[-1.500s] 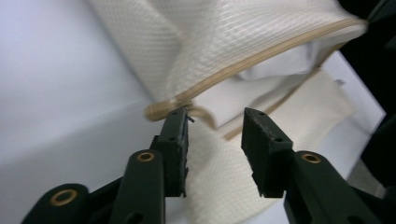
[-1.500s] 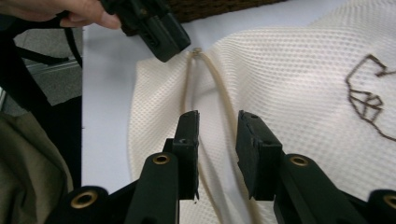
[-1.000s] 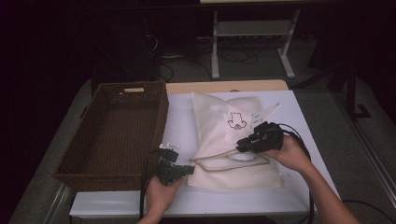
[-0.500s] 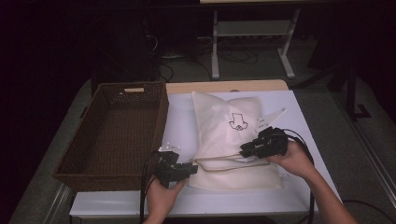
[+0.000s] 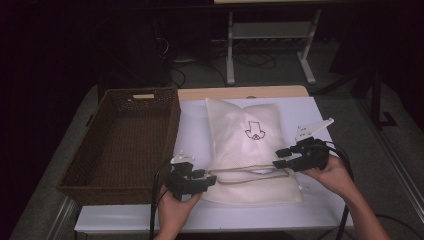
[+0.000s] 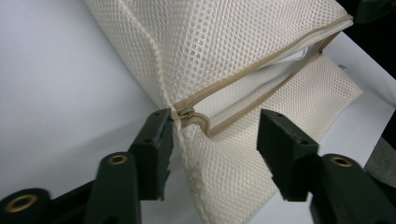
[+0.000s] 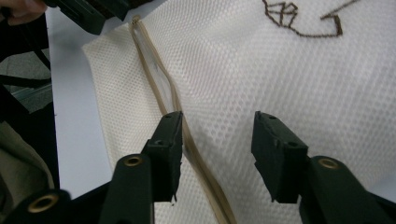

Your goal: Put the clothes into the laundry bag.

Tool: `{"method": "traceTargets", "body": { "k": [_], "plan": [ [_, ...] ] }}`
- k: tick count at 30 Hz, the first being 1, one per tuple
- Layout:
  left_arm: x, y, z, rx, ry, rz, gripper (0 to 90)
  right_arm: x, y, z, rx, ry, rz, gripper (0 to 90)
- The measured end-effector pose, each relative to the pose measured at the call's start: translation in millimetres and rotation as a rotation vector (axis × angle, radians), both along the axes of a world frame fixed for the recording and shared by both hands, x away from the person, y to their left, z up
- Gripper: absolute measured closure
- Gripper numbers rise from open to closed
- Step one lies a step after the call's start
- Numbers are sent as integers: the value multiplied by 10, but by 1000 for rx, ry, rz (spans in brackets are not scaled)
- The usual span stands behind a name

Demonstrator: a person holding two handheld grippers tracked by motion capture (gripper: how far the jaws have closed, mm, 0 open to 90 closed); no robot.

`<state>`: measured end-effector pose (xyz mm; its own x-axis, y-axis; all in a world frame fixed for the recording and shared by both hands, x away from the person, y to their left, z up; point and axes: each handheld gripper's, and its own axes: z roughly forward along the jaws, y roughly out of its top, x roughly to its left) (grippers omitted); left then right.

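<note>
Mesh bag's (image 5: 250,150) zipper (image 5: 247,171) runs left-right across the frame between both claws, left claw (image 6: 212,135) and right claw (image 7: 217,140), whose jaws have just been opening and now sit wide, gripping nothing.

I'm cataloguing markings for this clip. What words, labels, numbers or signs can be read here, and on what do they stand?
No readable words or numbers.
Mesh bag: a dark stitched outline emblem, a drawing with no letters.
Wicker basket: a pale tag on the far rim, too small to read.
</note>
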<state>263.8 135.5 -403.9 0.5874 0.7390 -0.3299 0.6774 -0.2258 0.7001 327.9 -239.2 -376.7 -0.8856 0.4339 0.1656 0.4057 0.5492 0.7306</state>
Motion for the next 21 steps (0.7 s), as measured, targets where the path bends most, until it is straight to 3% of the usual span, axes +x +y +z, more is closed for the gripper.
{"method": "traceTargets", "body": {
  "k": [6,21],
  "plan": [
    [-16,5,-23,-1,-20,-17,370,-76,-106,-50,3,-3,-25,455],
    [-125,9,-58,20,-77,-54,332,-221,-289,-162,25,-9,-89,339]
  ]
}}
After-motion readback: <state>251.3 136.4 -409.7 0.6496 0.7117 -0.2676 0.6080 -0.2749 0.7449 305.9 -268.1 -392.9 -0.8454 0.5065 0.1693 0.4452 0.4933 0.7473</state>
